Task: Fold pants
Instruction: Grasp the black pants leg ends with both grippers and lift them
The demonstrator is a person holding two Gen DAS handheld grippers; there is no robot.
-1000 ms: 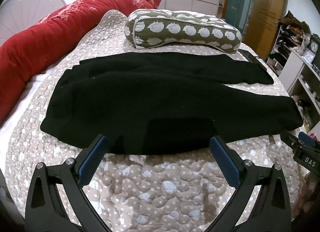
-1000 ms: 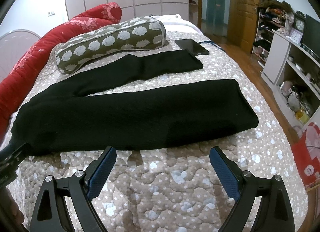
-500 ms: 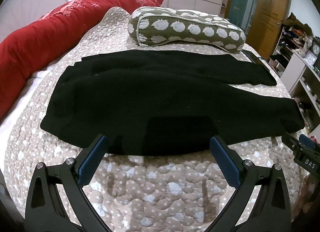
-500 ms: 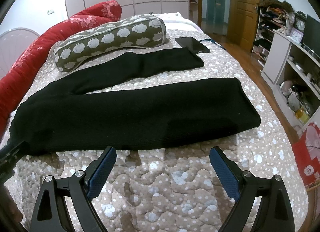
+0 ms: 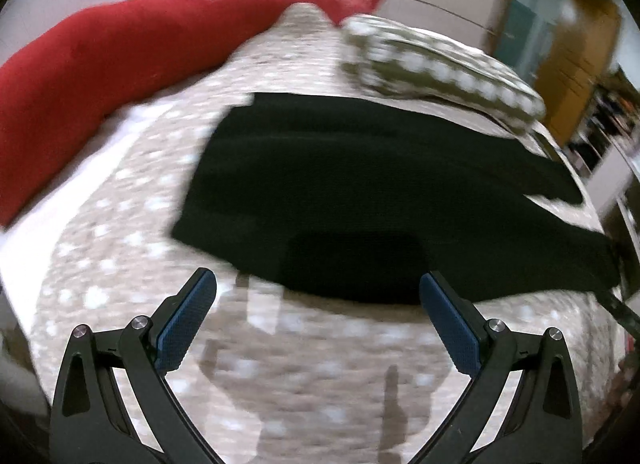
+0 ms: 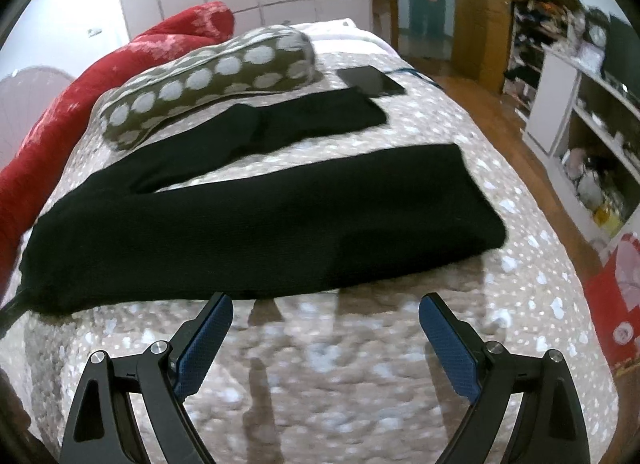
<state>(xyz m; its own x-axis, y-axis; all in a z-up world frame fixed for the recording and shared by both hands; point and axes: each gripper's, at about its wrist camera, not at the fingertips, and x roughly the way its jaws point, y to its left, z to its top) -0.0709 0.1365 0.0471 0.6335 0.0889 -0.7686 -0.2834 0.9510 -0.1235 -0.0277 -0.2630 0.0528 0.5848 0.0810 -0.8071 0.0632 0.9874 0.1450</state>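
My left gripper (image 5: pixel 318 296) stands wide open, nothing between its blue pads (image 5: pixel 186 318), hovering over the quilt (image 5: pixel 320 364) just short of the near edge of the pants (image 5: pixel 360 192); this view is blurred. The black pants lie flat across the bed, waist to the left, both legs running right and splitting apart. Far left I see a red blanket (image 5: pixel 100 56), and behind the pants a spotted bolster (image 6: pixel 208 80). My right gripper (image 6: pixel 325 322) is equally wide open and empty, just near of the closer leg. A dark tablet (image 6: pixel 370 81) lies at the far leg's end. On the right, shelves (image 6: pixel 592 136) hold clutter I can't make out.
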